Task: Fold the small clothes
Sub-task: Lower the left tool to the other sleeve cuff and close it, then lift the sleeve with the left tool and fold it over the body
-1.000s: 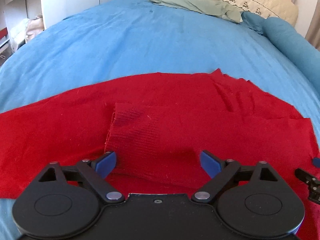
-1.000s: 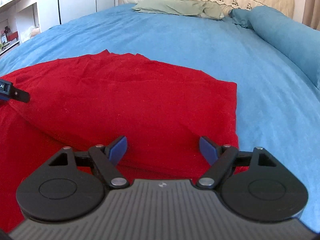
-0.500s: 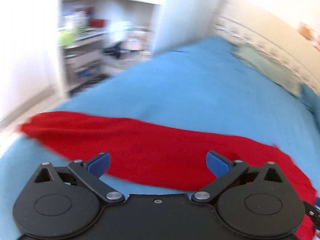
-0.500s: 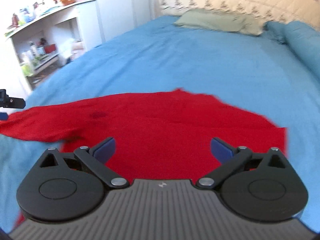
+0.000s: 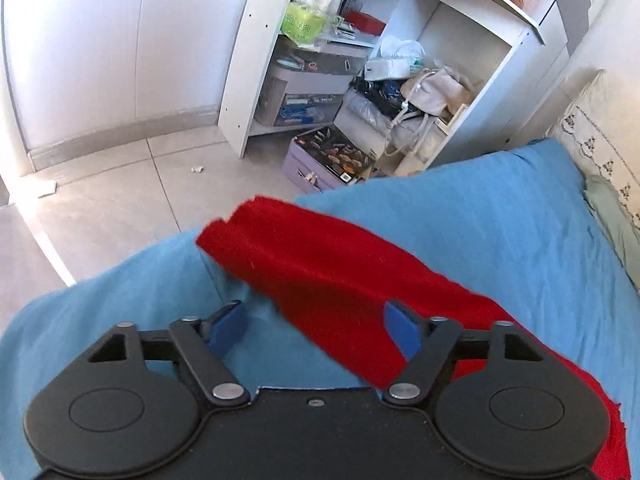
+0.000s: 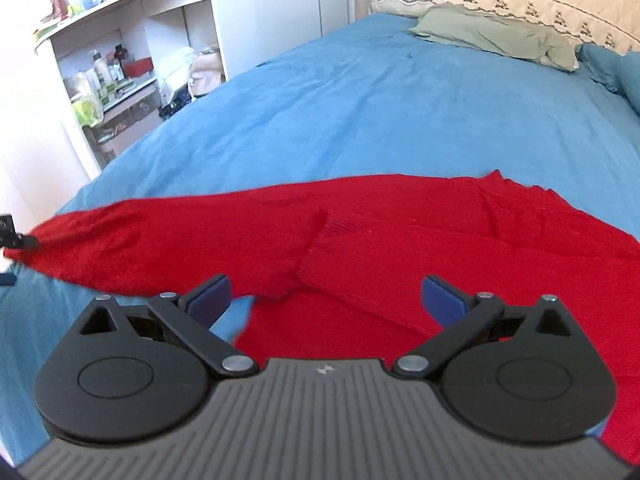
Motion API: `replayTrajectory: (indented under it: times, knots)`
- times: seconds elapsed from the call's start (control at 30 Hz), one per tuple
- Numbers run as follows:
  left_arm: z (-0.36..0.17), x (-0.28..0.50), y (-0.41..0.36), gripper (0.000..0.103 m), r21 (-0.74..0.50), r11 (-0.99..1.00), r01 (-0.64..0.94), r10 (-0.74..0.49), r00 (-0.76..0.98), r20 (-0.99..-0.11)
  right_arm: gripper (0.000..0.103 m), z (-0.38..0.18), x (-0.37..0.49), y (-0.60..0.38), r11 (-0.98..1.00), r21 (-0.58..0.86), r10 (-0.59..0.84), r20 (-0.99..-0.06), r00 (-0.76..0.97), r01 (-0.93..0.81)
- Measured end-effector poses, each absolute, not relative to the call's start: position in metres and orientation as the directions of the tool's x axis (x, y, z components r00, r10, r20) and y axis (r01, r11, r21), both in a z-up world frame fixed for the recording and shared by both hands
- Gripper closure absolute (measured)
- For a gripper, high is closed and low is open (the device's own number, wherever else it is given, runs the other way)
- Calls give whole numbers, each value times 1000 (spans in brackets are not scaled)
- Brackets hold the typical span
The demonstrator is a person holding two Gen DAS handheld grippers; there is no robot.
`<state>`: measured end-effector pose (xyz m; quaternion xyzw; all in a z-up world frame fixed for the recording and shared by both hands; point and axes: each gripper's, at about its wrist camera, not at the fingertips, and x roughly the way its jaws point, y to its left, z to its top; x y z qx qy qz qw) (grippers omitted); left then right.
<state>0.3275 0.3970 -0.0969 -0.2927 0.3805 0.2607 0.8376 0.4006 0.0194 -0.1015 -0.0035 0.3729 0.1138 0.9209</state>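
Swinging off the folded middle of the one red knitted garment (image 5: 340, 280), both grippers now hang over its outstretched sleeve on the blue bedspread (image 5: 500, 208).
Left wrist view: the left gripper (image 5: 314, 330), earlier over the cuff fold, now faces one white shelf unit (image 5: 400, 60); its jaws have just been narrowing, sleeve between them, unpinched. Right wrist view: the right gripper (image 6: 326, 298) stands wide, empty, above the garment's body; one green pillow (image 6: 496, 34) lies beyond.
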Motion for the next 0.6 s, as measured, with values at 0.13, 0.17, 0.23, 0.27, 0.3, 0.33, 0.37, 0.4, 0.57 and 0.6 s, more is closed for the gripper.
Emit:
replayTrajectory:
  times: [0.13, 0.17, 0.23, 0.27, 0.3, 0.33, 0.37, 0.4, 0.57, 0.6]
  knots:
    - [-102, 334, 407, 68, -261, 685, -681, 258, 561, -787, 0, -106, 403, 25, 974, 127, 222, -678, 700, -186]
    - [-103, 335, 410, 73, -271, 679, -682, 254, 565, -785, 0, -108, 404, 24, 973, 138, 228, -679, 698, -183]
    - [-104, 337, 412, 84, -286, 675, -680, 246, 573, -782, 0, -110, 406, 21, 971, 150, 237, -680, 694, -185]
    - [-102, 339, 410, 91, -278, 683, -676, 249, 573, -781, 0, -111, 407, 19, 970, 153, 241, -679, 694, -187]
    - [-100, 341, 407, 94, -267, 693, -669, 252, 573, -780, 0, -112, 408, 16, 970, 155, 244, -678, 694, -189]
    - [-96, 344, 402, 95, -243, 708, -662, 266, 570, -778, 0, -112, 409, 14, 969, 157, 246, -678, 693, -191]
    - [-92, 346, 397, 96, -225, 720, -656, 278, 571, -773, 0, -112, 410, 10, 968, 158, 249, -678, 691, -194]
    - [-88, 347, 393, 97, -216, 731, -648, 286, 577, -765, 0, -111, 411, 6, 968, 159, 250, -678, 691, -194]
    - [-51, 358, 363, 97, -208, 785, -584, 296, 648, -702, 0, -104, 413, -21, 974, 157, 226, -668, 709, -163]
    - [-41, 363, 354, 97, -207, 802, -560, 290, 669, -685, 0, -102, 413, -29, 975, 160, 222, -664, 714, -154]
